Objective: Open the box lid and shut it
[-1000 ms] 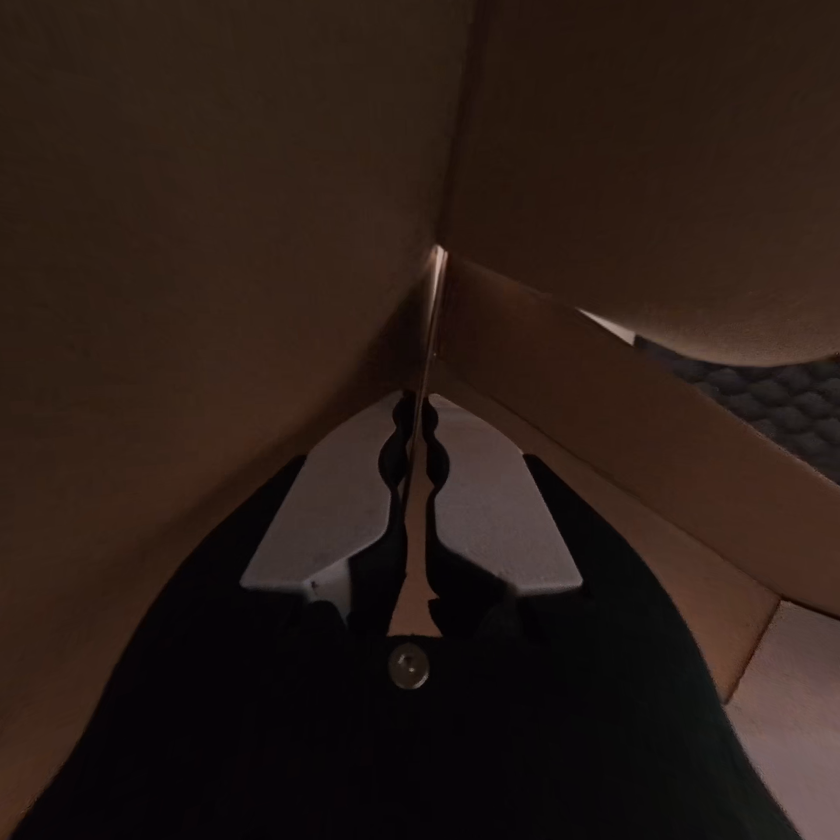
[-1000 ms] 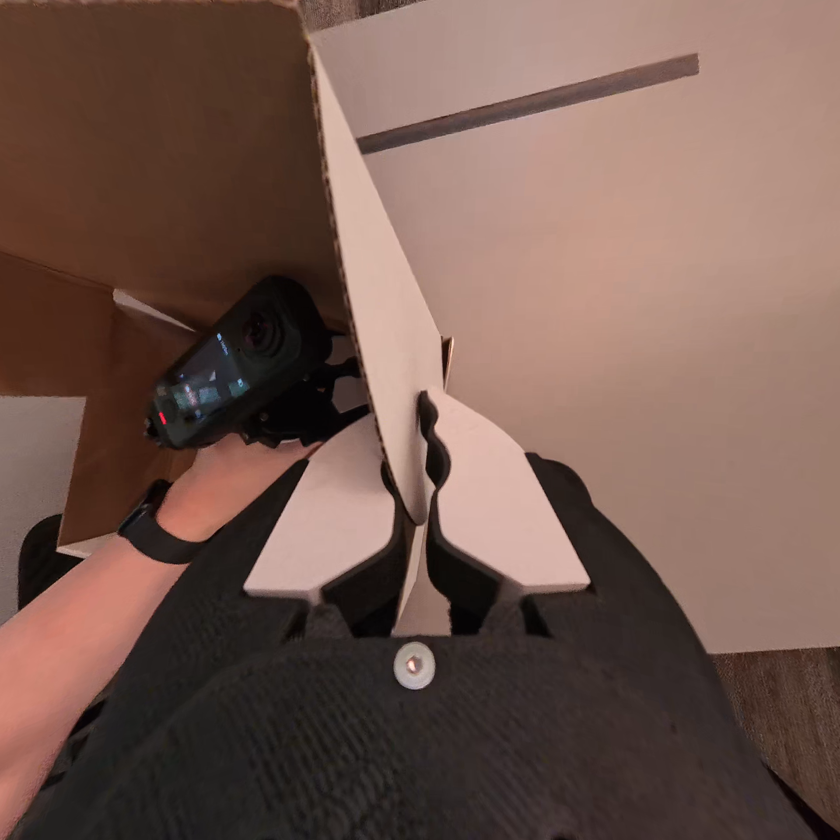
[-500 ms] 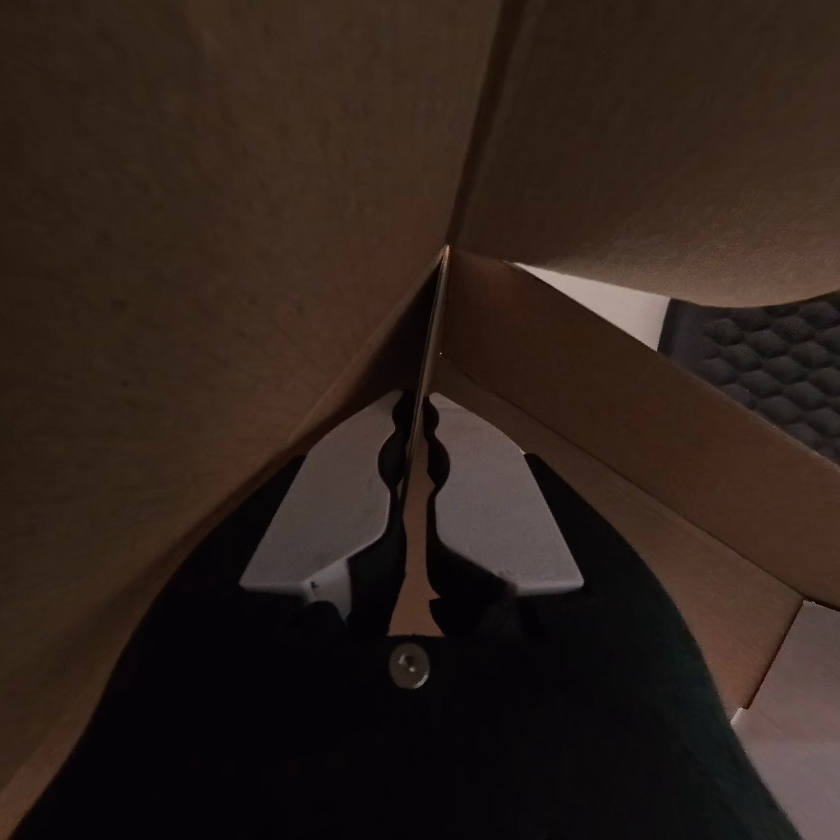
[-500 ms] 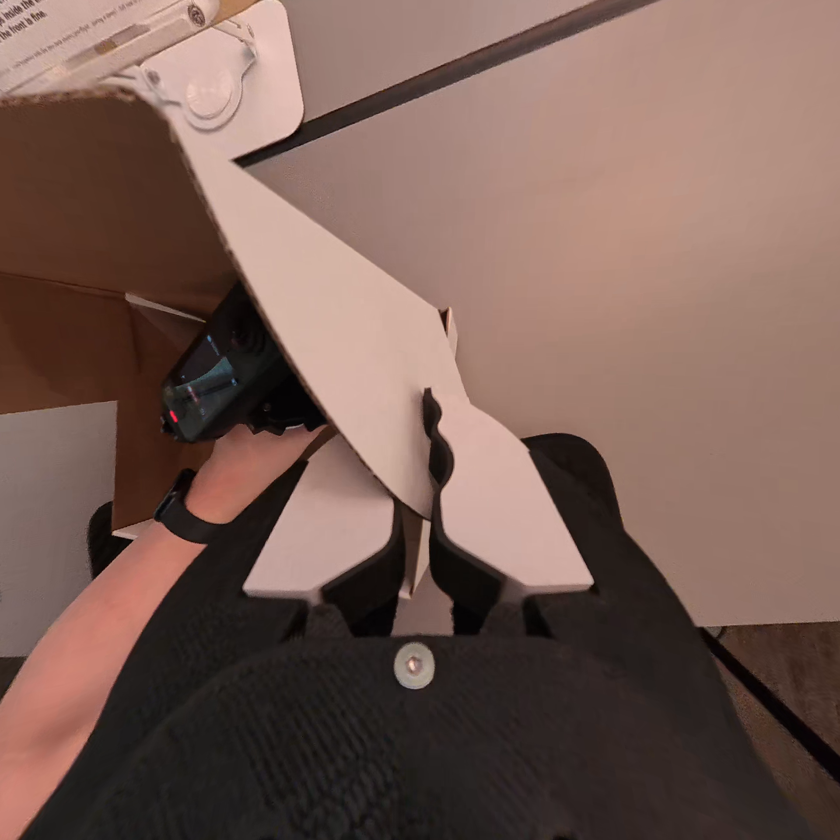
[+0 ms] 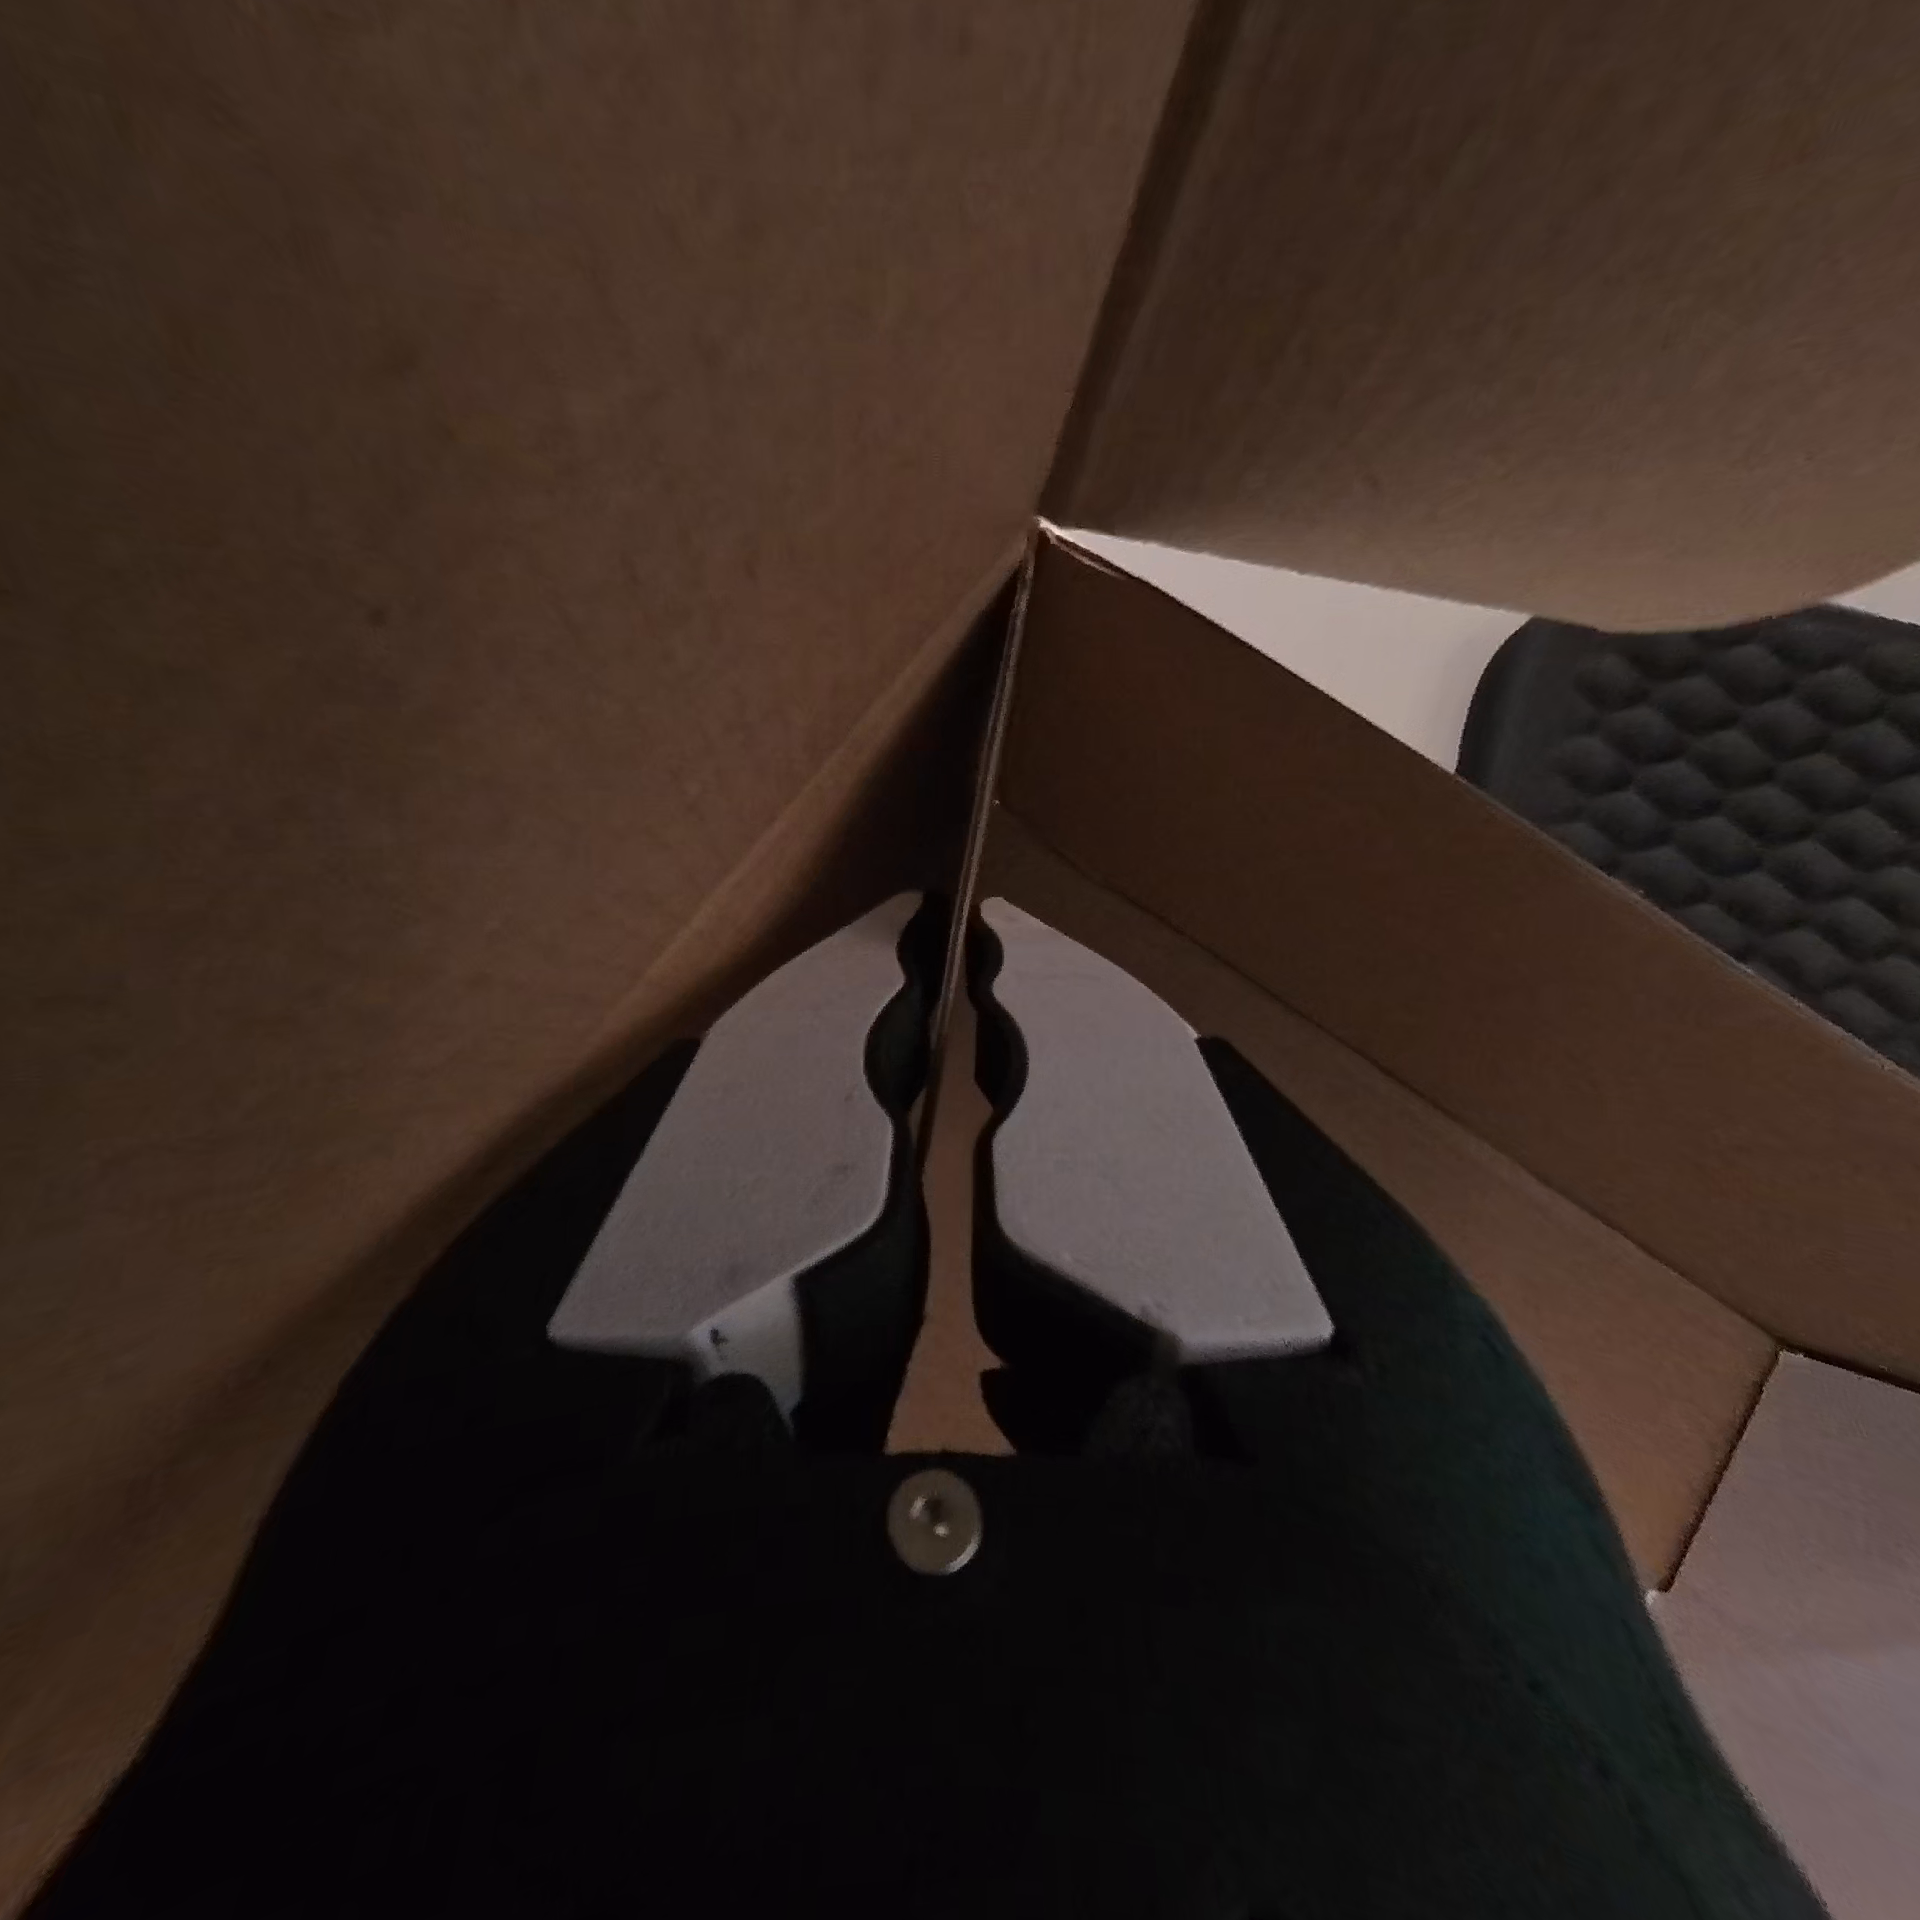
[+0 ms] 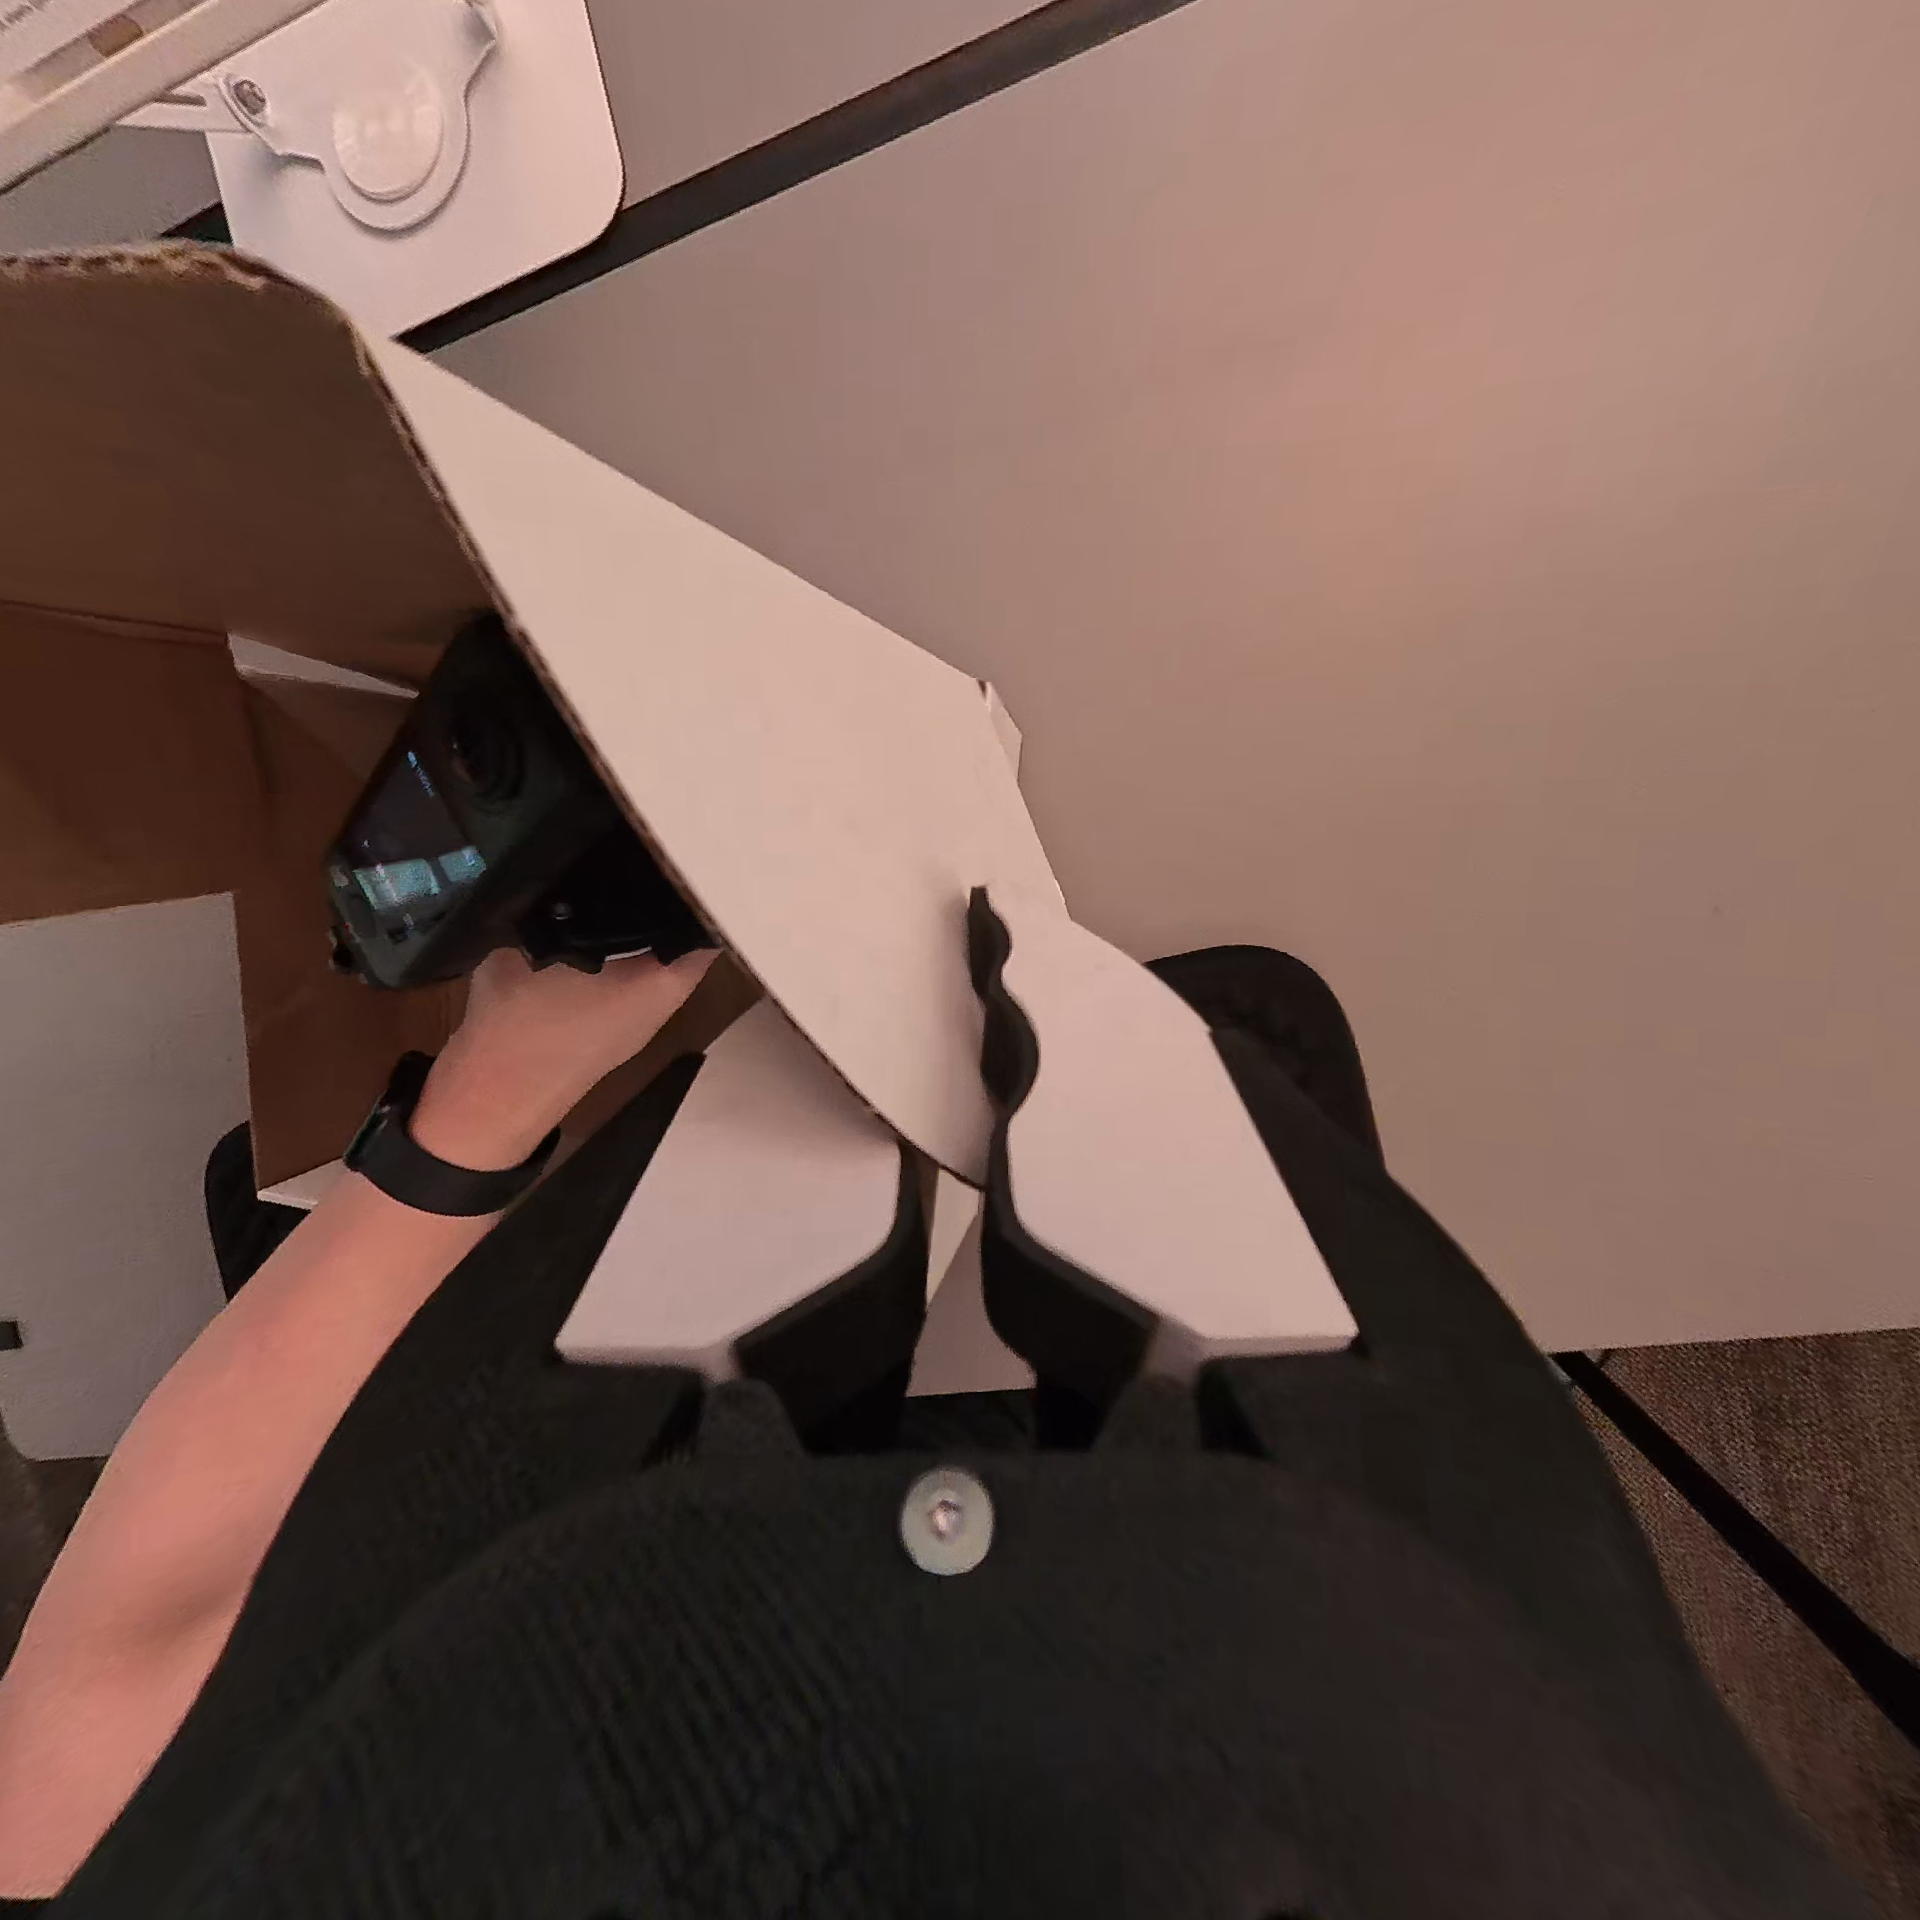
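The cardboard box is brown inside and white outside. In the left wrist view its lid [image 5: 520, 520] hangs overhead and a box wall [image 5: 1351, 862] runs off to the right. My left gripper [image 5: 951, 935] is shut on a thin cardboard edge of the lid at the corner. In the right wrist view my right gripper [image 6: 951, 935] is shut on the lid's white side flap [image 6: 748, 769], and the flap hides its left fingertip. The lid's brown underside [image 6: 187, 447] shows at the left. Beneath it are the left gripper's camera [image 6: 447, 821] and the hand [image 6: 540, 1039] that holds it.
The box stands on a white table [image 6: 1351, 623]. A white mount or stand [image 6: 416, 156] is at the table's far left. A black textured chair [image 5: 1714, 779] shows past the box wall. Brown carpet [image 6: 1766, 1507] lies beyond the table's near edge.
The lid has swung with both grippers shut on it. In the right wrist view the flap went from near upright to slanted. In the left wrist view the gap under the lid's rim widened.
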### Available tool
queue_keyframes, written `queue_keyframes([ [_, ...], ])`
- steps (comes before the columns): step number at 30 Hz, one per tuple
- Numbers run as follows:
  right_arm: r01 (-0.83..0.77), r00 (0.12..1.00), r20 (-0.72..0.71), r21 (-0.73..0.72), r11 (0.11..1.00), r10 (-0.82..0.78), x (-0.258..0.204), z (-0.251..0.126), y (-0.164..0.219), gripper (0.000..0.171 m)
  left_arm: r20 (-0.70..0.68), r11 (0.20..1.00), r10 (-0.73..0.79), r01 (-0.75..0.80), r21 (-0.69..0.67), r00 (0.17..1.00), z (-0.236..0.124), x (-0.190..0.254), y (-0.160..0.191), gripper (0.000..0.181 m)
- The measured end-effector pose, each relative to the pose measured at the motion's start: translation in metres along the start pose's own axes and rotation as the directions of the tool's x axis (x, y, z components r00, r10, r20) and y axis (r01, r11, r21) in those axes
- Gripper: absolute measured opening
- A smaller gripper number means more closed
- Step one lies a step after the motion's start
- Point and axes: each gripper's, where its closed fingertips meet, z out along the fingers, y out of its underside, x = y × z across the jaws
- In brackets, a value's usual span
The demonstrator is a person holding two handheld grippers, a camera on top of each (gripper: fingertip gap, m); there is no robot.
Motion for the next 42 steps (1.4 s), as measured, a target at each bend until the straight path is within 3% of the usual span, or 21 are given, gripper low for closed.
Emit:
queue_keyframes([
  [1, 0.002, 1.0, 0.003, 0.0, 1.0, -0.002, -0.002, 0.001, 0.001, 0.005, 0.007, 1.0, -0.009, 0.009, 0.0, 1.0, 0.0, -0.002, 0.0, 0.003],
  [8, -0.003, 0.999, -0.043, -0.031, 1.0, 0.002, -0.021, 0.002, 0.007, 0.004, 0.049, 1.0, -0.023, 0.022, 0.016, 0.999, 0.001, -0.011, -0.001, 0.007],
  [14, -0.043, 0.991, -0.128, -0.141, 0.989, 0.025, -0.03, 0.001, 0.008, 0.004, 0.039, 0.999, -0.036, 0.035, 0.02, 0.999, 0.001, -0.011, 0.0, 0.008],
  [22, -0.1, 0.983, -0.166, -0.135, 0.986, 0.077, -0.035, 0.002, 0.01, 0.003, 0.033, 0.999, -0.036, 0.035, 0.021, 0.999, 0.001, -0.011, 0.0, 0.008],
  [33, -0.062, 0.978, -0.209, -0.28, 0.958, 0.002, -0.033, 0.0, 0.012, 0.004, 0.02, 0.999, -0.034, 0.034, 0.022, 0.999, 0.001, -0.008, 0.0, 0.007],
  [42, 0.065, 0.979, -0.192, -0.06, 0.996, -0.075, -0.027, -0.004, 0.014, 0.005, -0.066, 1.0, 0.012, -0.011, 0.016, 0.998, 0.003, 0.005, -0.002, 0.002],
])
